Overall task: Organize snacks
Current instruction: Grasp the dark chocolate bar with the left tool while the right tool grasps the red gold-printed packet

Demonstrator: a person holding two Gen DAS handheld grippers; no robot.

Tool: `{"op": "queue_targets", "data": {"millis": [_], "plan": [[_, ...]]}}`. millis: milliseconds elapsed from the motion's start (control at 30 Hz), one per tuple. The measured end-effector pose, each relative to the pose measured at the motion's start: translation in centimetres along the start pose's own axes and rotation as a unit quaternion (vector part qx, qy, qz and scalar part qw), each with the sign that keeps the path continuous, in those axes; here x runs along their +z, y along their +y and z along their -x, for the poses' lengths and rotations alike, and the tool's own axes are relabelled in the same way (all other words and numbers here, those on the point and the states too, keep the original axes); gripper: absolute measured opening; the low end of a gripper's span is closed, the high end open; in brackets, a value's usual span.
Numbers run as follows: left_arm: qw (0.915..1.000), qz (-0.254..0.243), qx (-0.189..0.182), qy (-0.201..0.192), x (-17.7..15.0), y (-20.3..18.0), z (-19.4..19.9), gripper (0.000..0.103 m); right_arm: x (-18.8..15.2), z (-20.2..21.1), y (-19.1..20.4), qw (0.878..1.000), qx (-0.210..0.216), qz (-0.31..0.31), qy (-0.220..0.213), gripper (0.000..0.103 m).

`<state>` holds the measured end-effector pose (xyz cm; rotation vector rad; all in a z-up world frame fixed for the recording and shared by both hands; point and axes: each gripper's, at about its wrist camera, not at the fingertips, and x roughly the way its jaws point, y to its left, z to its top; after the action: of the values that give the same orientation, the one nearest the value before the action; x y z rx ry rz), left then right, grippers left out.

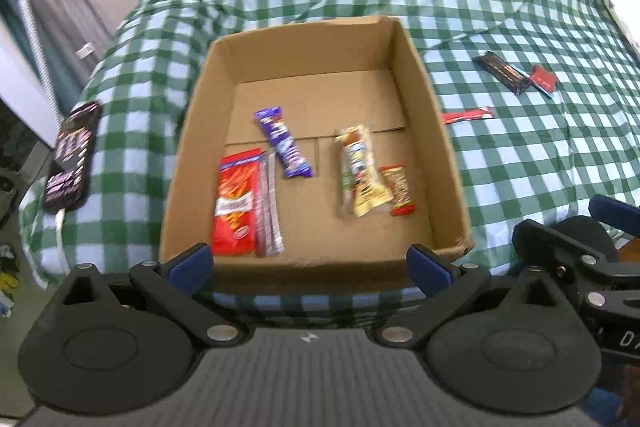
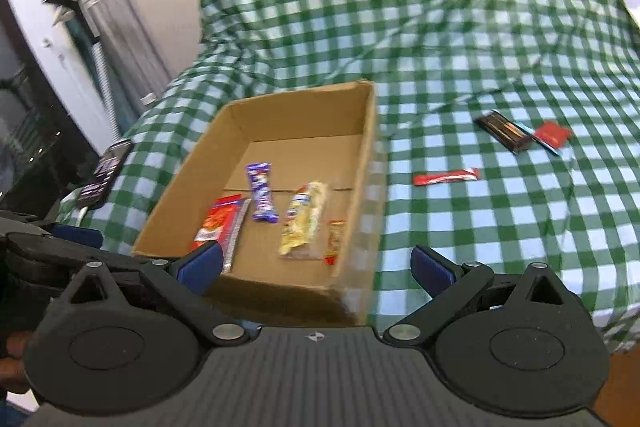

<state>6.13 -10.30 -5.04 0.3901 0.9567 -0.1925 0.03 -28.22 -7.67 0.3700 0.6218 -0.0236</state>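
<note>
The cardboard box sits on the green checked cloth, and five snacks already lie on its floor: a red packet with a silvery stick touching its right edge, a purple bar, a yellow bar and a small red-gold sweet just beside it. Three remain outside, at about two o'clock from the box: a thin red stick nearest its right wall, then a dark bar and a small red packet touching each other.

Both tools are empty. The left gripper hovers with its jaws spread wide at the box's near wall; the right gripper is likewise released, above the box's near right corner.

The next step is probably to fetch the red stick with the right gripper. It lies flat on soft cloth, so come down across its narrow width, pinch at mid-length, and avoid catching a fold of fabric. The frames are motion-blurred, so its exact angle is uncertain.
</note>
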Motion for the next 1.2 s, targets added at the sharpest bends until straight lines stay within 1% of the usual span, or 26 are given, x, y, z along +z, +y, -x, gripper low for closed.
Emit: {"op": "queue_targets", "data": {"millis": [133, 267, 367, 467, 667, 733, 833, 967, 1033, 1133, 1200], "plan": [[0.9998, -0.019, -0.011, -0.001, 2.9, -2.7, -1.0, 0.103, 0.6, -0.8, -3.4, 0.999, -0.025, -0.031, -0.004, 0.1], [0.9992, -0.032, -0.023, -0.002, 6.2, -5.7, -2.2, 0.103, 1.6, -1.5, -7.5, 0.996, -0.059, -0.064, -0.015, 0.1], [0.9986, -0.041, -0.033, -0.003, 9.1, -8.4, -3.6, 0.103, 2.5, -2.2, -10.7, 0.992, -0.095, -0.083, -0.027, 0.1], [0.9982, -0.035, -0.048, 0.003, 12.1, -11.1, -5.6, 0.103, 3.4, -2.9, -14.0, 0.986, -0.124, -0.106, -0.039, 0.1], [0.9981, -0.008, -0.059, 0.014, 19.1, -17.9, -12.1, 0.103, 5.6, -5.3, -20.7, 0.971, -0.181, -0.146, -0.061, 0.1], [0.9972, 0.013, -0.069, 0.025, 21.4, -20.2, -15.0, 0.103, 6.5, -6.8, -23.0, 0.965, -0.199, -0.156, -0.068, 0.1], [0.9963, 0.026, -0.071, 0.04, 24.1, -23.3, -18.8, 0.103, 8.0, -9.4, -26.4, 0.958, -0.22, -0.168, -0.072, 0.1], [0.9943, 0.035, -0.087, 0.051, 26.6, -26.8, -23.6, 0.103, 9.7, -13.3, -30.2, 0.953, -0.235, -0.178, -0.066, 0.1], [0.9945, 0.03, -0.084, 0.055, 27.3, -28.3, -25.6, 0.103, 10.6, -15.5, -31.7, 0.953, -0.241, -0.176, -0.061, 0.1], [0.9952, 0.018, -0.074, 0.061, 28.0, -30.0, -28.5, 0.103, 11.6, -18.6, -33.0, 0.956, -0.242, -0.157, -0.051, 0.1], [0.9953, 0.009, -0.069, 0.067, 28.1, -30.3, -30.0, 0.103, 12.1, -20.4, -33.6, 0.959, -0.241, -0.146, -0.041, 0.1]]}}
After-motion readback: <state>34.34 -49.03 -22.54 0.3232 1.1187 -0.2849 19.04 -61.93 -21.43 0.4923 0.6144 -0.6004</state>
